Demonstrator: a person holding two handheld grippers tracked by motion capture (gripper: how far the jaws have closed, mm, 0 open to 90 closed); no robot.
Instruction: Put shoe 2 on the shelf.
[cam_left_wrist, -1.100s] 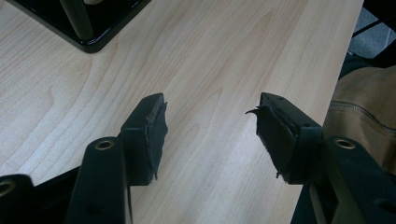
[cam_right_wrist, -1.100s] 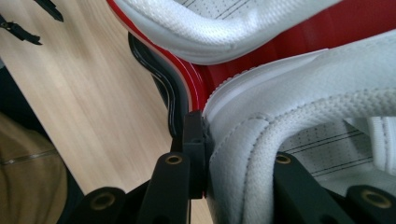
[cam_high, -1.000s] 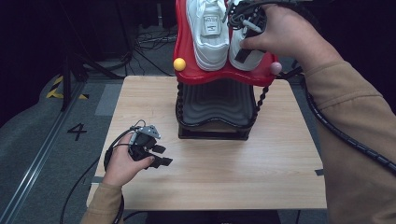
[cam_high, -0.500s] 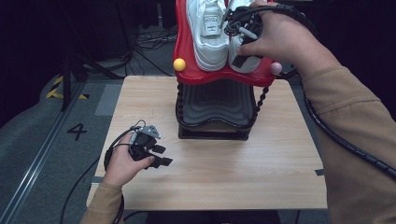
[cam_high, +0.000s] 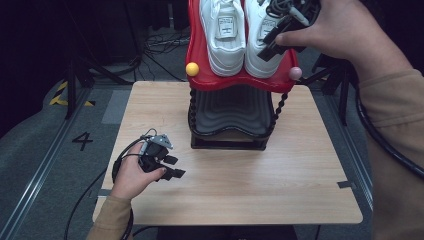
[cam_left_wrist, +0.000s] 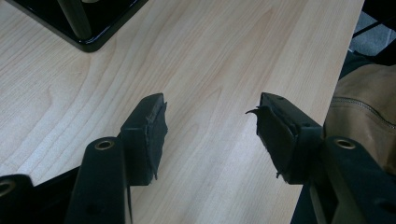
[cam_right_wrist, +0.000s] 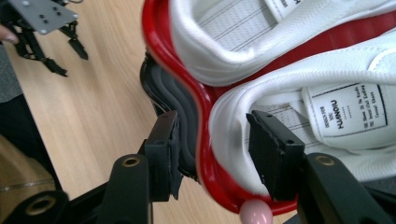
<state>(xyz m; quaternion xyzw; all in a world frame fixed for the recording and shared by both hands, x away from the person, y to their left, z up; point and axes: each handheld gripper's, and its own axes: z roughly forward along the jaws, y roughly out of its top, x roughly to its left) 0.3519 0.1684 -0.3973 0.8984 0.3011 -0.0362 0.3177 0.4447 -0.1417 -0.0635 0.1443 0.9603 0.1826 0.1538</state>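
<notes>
Up on the red top shelf (cam_high: 200, 60) of the rack, your right gripper (cam_high: 280, 37) hovers over the heel of the right-hand white sneaker (cam_high: 260, 47). Its jaws have just been opening, pads off the shoe. Both sneakers lie lengthwise, heels toward you. Your left gripper (cam_high: 172, 167) rests open on the worktop (cam_high: 300, 170).

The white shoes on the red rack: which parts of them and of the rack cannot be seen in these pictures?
- White shoes: toes cut off by the top edge in the high view.
- Right shoe: partly covered there by the right gripper and hand.
- Lower black shelf: mostly hidden under the red shelf.
- Tongue label: small print too fine to read in the right gripper view.
</notes>
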